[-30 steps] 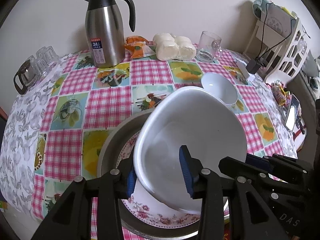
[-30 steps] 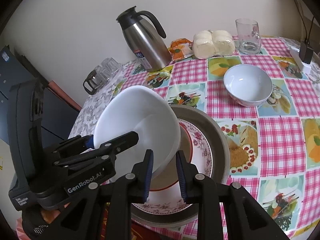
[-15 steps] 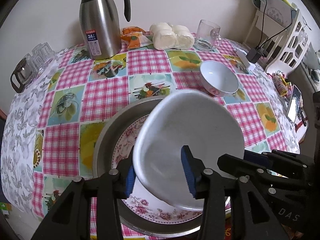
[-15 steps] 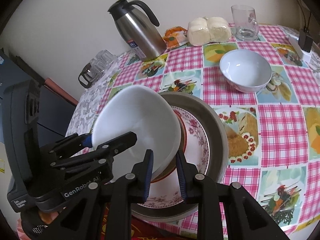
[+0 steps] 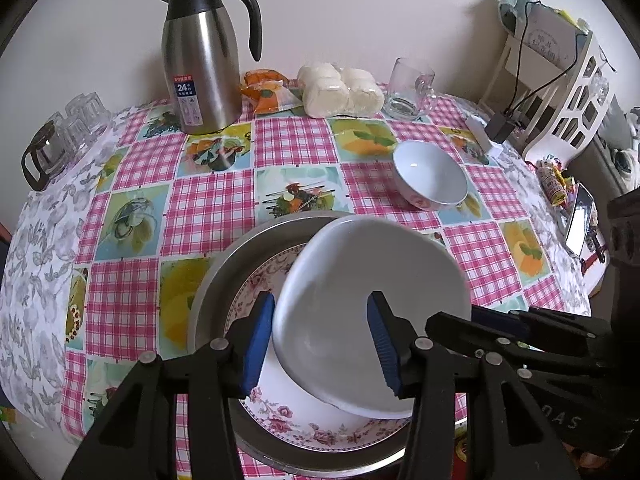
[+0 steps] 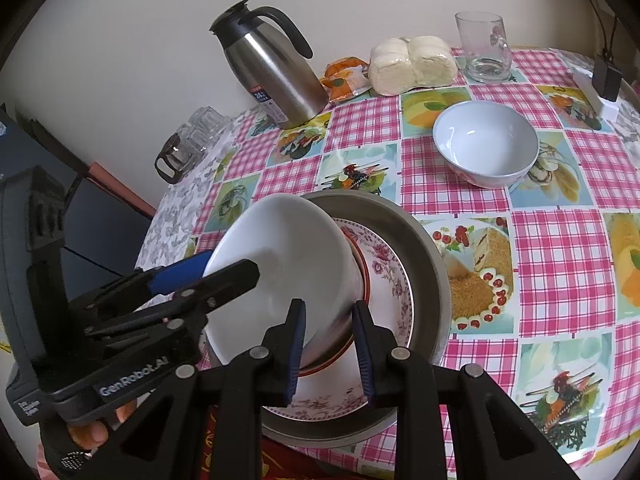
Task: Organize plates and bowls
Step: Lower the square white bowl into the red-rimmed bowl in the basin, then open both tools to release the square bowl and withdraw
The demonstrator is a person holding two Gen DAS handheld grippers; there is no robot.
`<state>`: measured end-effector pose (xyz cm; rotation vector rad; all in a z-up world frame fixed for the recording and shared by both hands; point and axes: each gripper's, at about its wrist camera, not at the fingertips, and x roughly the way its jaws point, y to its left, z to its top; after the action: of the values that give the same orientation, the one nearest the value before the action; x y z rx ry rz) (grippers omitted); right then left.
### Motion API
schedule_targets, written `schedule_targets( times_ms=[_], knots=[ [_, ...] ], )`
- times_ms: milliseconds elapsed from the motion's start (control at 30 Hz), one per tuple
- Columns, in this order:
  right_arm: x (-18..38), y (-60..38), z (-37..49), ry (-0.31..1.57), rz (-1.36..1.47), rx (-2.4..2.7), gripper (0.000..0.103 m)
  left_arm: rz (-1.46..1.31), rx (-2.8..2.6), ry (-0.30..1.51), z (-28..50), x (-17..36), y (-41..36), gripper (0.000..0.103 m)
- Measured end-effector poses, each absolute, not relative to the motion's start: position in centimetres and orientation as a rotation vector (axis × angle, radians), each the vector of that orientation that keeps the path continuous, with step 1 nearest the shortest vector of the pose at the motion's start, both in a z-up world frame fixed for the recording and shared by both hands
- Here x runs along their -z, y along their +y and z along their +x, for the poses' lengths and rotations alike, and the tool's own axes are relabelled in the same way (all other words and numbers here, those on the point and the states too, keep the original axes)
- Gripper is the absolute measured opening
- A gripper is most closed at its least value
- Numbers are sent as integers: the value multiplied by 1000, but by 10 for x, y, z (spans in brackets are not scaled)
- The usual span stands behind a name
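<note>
A deep white bowl [image 5: 372, 280] [image 6: 288, 256] hangs tilted over a floral plate [image 5: 280, 416] [image 6: 388, 280] that lies in a round metal pan [image 5: 216, 280] [image 6: 424, 264]. My right gripper [image 6: 330, 336] [image 5: 456, 316] is shut on the bowl's near rim, and a red-rimmed dish [image 6: 360, 276] sits right under that rim. My left gripper [image 5: 320, 340] [image 6: 230, 266] straddles the bowl's opposite rim, its jaws spread and its pads off the wall. A smaller white bowl [image 5: 430, 178] [image 6: 484, 144] stands alone farther back on the checked tablecloth.
At the back stand a steel thermos jug [image 5: 202, 56], an orange snack packet [image 5: 268, 90], wrapped buns [image 5: 340, 88] and a glass mug [image 5: 410, 90]. Glass cups [image 5: 60, 140] sit at the left edge. A white rack [image 5: 560, 80] and a phone [image 5: 578, 218] are at the right.
The left gripper's jaws have spread apart off the bowl's rim. The white bowl has sunk and tipped closer to the floral plate. The right gripper keeps its hold.
</note>
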<state>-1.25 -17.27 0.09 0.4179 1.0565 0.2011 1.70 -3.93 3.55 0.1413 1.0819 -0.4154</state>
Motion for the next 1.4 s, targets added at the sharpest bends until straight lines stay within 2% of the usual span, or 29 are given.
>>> schedule_targets(
  times_ms=[800, 1267, 1333, 1400],
  knots=[
    [-3, -174, -13, 1051, 434, -200, 28, 126, 414, 1074, 15, -42, -40, 51],
    [-19, -167, -17, 979, 313, -158, 27, 152, 348, 1045, 17, -44, -35, 51],
    [-22, -166, -18, 965, 295, -150, 27, 148, 338, 1035, 18, -46, -34, 52],
    [-24, -166, -19, 953, 274, -136, 27, 143, 331, 1026, 18, -48, -32, 57]
  ],
)
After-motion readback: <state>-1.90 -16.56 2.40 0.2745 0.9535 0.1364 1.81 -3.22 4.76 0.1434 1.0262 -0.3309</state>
